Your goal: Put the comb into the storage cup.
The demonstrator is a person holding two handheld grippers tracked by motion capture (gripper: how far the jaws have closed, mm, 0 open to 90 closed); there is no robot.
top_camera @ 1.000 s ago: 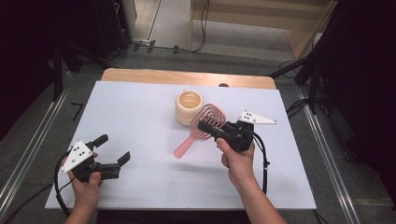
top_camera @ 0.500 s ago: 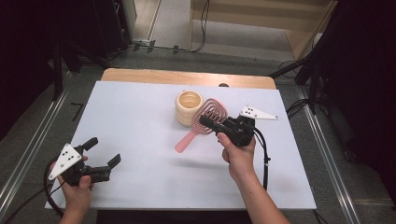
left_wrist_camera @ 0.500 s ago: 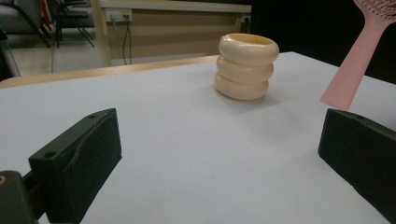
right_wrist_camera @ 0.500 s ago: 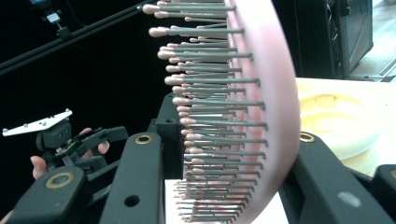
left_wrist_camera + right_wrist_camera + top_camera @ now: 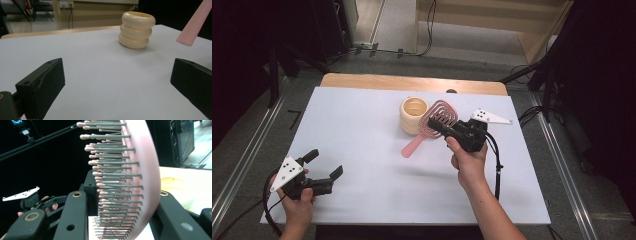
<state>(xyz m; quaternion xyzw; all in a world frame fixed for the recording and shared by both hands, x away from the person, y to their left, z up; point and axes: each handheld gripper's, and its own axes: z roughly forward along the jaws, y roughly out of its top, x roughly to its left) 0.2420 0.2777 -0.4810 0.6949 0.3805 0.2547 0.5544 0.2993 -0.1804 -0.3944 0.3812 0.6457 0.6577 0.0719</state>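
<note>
A pink hairbrush (image 5: 439,120) hangs tilted above the white table, its handle slanting down to the left. My right gripper (image 5: 447,129) is shut on the brush's head; in the right gripper view the bristles (image 5: 112,182) fill the gap between the jaws. Just left of the brush head stands a cream ribbed cup (image 5: 413,115), upright and apart from it. My left gripper (image 5: 324,163) rests low at the table's near left, open, with nothing between its fingers (image 5: 42,87). Its view shows the cup (image 5: 136,30) ahead and the brush handle's tip (image 5: 195,25) at the upper right.
The white tabletop (image 5: 362,125) ends in a wooden strip (image 5: 412,82) at the far side. Metal rails and dark floor run along both sides. The right gripper's cable (image 5: 498,165) trails down beside the forearm.
The right gripper and brush have shifted a little toward the cup and the far side. The left hand has barely moved near the front left edge.
</note>
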